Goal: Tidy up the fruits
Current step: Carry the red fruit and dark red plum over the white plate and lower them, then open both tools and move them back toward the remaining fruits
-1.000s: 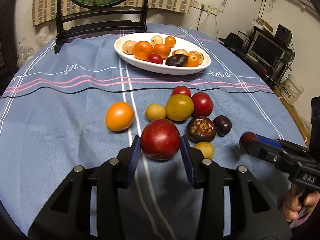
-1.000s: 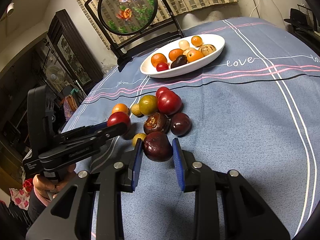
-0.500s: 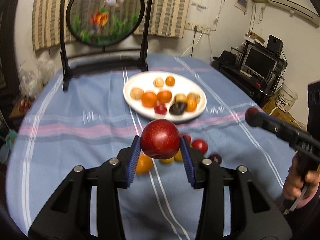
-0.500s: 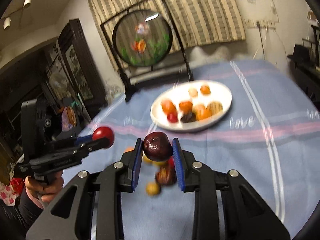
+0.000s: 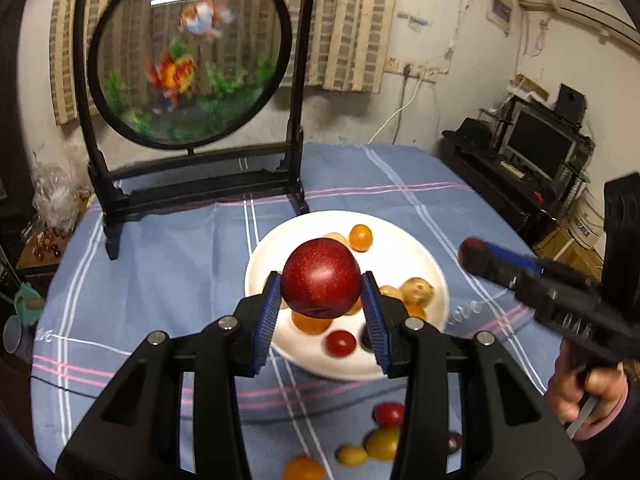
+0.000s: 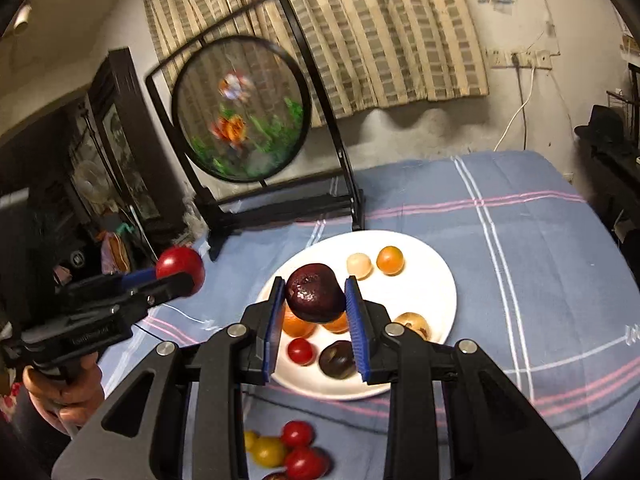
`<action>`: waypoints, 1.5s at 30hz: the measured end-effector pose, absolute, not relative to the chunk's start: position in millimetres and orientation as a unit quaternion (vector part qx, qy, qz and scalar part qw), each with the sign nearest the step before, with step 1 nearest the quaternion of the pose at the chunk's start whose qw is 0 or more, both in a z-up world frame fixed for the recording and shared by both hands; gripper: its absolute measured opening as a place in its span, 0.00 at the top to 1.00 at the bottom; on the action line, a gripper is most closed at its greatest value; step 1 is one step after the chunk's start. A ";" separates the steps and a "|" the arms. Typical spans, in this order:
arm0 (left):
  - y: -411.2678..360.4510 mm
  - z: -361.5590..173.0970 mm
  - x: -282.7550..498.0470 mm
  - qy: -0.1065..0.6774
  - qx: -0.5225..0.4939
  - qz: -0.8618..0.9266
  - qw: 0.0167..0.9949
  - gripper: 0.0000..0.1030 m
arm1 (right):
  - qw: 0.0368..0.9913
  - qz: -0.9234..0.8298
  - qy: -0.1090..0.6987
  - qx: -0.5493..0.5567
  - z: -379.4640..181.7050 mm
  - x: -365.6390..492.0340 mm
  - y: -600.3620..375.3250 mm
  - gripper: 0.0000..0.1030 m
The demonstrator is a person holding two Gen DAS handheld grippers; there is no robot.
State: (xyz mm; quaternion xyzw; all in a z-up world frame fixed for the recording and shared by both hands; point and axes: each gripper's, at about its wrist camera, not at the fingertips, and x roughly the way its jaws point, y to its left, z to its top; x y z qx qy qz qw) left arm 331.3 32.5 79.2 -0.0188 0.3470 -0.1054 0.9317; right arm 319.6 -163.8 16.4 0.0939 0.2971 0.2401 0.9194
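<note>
— Two fruits are up in the air at once. Which hand has which?

— My left gripper [image 5: 321,306] is pinching a red apple [image 5: 321,278], and my right gripper [image 6: 316,320] is clamped on a dark plum [image 6: 315,292]. Each fruit sits squarely between its blue pads, clear of the table [image 5: 168,256].

— And where do they go?

— Into the white plate [image 6: 436,280], I'd judge. From the right gripper it lies straight ahead at twelve o'clock and below, with the plum hanging over its near half. From the left, the apple hangs over the plate's left part, with the bare patch off toward one o'clock.

— Is there room?

— The oranges and small tomato crowd the near edge. The far side, around the orange [image 6: 390,260] and the pale fruit [image 6: 359,265], looks freer, so I would carry both forward before lowering.

— Which is nearer?

— I cannot tell for sure; both seem about equally close. The loose fruits [image 6: 296,450] stay at six o'clock, under my wrists.
</note>
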 end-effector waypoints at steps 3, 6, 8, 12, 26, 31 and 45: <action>32.0 58.5 360.4 0.367 -0.029 -0.106 0.924 0.60 | 0.917 0.232 0.313 0.081 -3.6 339.3 -156.3 0.70; 28.6 34.6 385.7 0.387 -0.032 -0.103 0.916 0.60 | 0.917 0.227 0.320 0.066 -18.1 356.2 -150.7 0.70; 25.4 20.0 399.5 0.398 -0.031 -0.103 0.911 0.60 | 0.919 0.221 0.321 0.053 -24.6 363.5 -146.6 0.70; 20.0 0.1 414.6 0.409 -0.029 -0.104 0.906 0.60 | 0.921 0.216 0.323 0.037 -37.2 376.4 -143.4 0.71; 10.0 -16.4 427.6 0.416 -0.015 -0.093 0.905 0.58 | 0.914 0.214 0.344 0.020 -58.7 392.3 -137.4 0.66; 13.4 6.3 411.2 0.383 -0.006 -0.083 0.920 0.36 | 0.922 0.206 0.326 0.014 -46.2 380.3 -140.0 0.46; 44.5 43.1 257.4 0.335 -0.030 -0.080 0.938 0.04 | 0.916 0.238 0.324 0.006 -30.4 269.2 -155.2 0.42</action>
